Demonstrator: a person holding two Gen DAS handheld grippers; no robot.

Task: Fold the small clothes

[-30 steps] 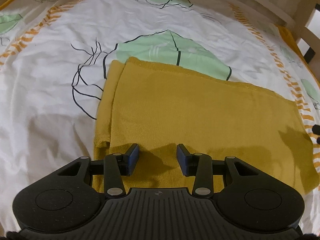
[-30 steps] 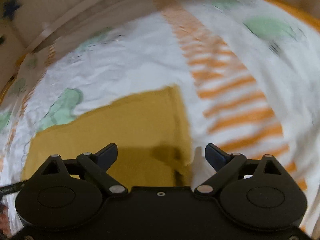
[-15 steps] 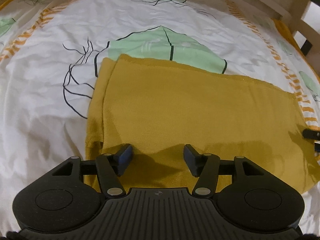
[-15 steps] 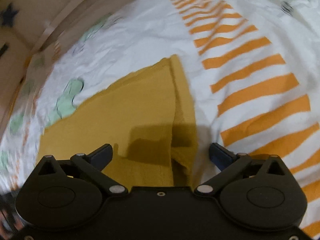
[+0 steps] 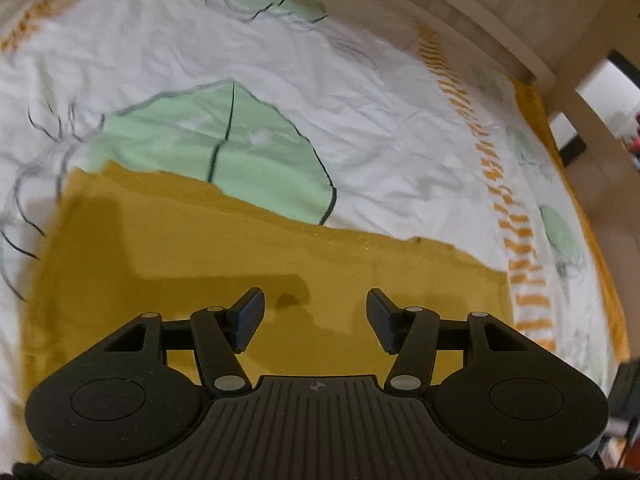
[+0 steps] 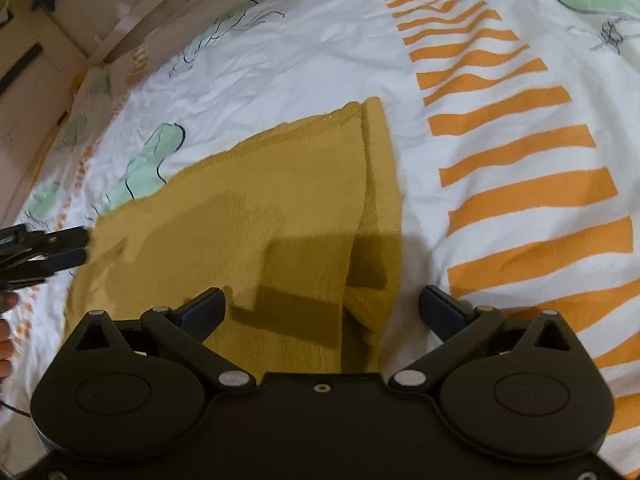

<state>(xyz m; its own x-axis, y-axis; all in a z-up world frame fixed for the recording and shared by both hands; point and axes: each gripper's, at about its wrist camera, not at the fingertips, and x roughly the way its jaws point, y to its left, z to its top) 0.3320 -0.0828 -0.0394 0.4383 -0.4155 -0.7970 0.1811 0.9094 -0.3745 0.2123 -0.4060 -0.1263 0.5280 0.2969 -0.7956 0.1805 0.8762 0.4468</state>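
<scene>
In the left wrist view, you are holding your left gripper above the mustard-yellow knit cloth, which is lying folded and flat on the white bedsheet with green leaf prints and orange stripes. The jaws have just been opening and now they are standing moderately wide, with nothing pressed between them; the cloth is showing under the gap, and I cannot tell if the fingertips are touching it. A pale wooden bed frame is curving along the top of this view. In the right wrist view, you are keeping your right gripper over the right end of the same mustard-yellow knit cloth, where an under layer is peeking out beside the top layer. Its jaws have just been opening too and are standing very wide: the left fingertip is over the cloth and the right one is over the bedsheet. The left gripper is appearing at the left edge, near the far end of the cloth.
</scene>
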